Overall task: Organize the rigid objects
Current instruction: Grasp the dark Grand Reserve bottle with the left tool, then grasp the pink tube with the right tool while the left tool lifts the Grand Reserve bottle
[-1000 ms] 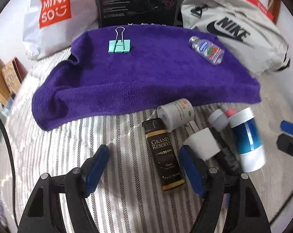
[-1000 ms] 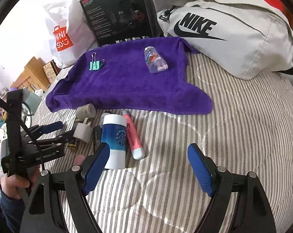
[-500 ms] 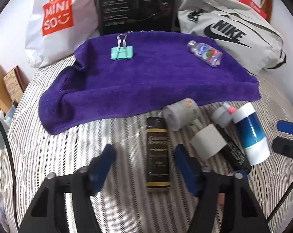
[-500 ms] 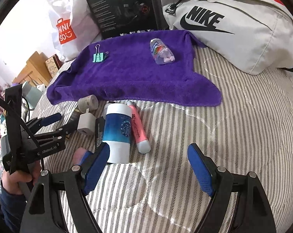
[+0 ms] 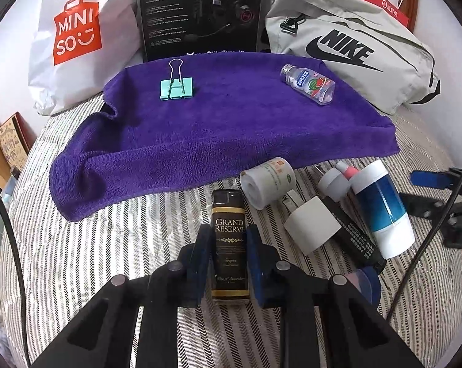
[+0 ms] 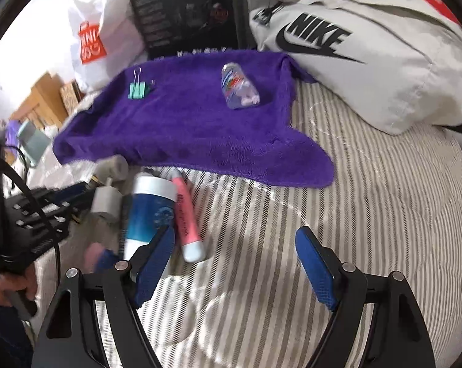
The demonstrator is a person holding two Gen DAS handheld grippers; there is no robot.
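Striped bedding (image 5: 114, 245) fills the left wrist view; the left gripper (image 5: 227, 254) pinches a flat dark "Grand Reserve" bottle (image 5: 230, 245) lying near a purple towel (image 5: 231, 128). Right wrist view: the right gripper (image 6: 237, 263) is closing, nothing between its 2 pads, right of a blue-and-white cylinder (image 6: 149, 211).

A fluffy purple terry-cloth towel (image 5: 224, 128) lies on the striped woven fabric bedcover (image 5: 108, 245), bearing a mint painted-metal binder clip (image 5: 177, 87) with shiny wire handles and a glossy clear plastic bottle (image 5: 309, 84).
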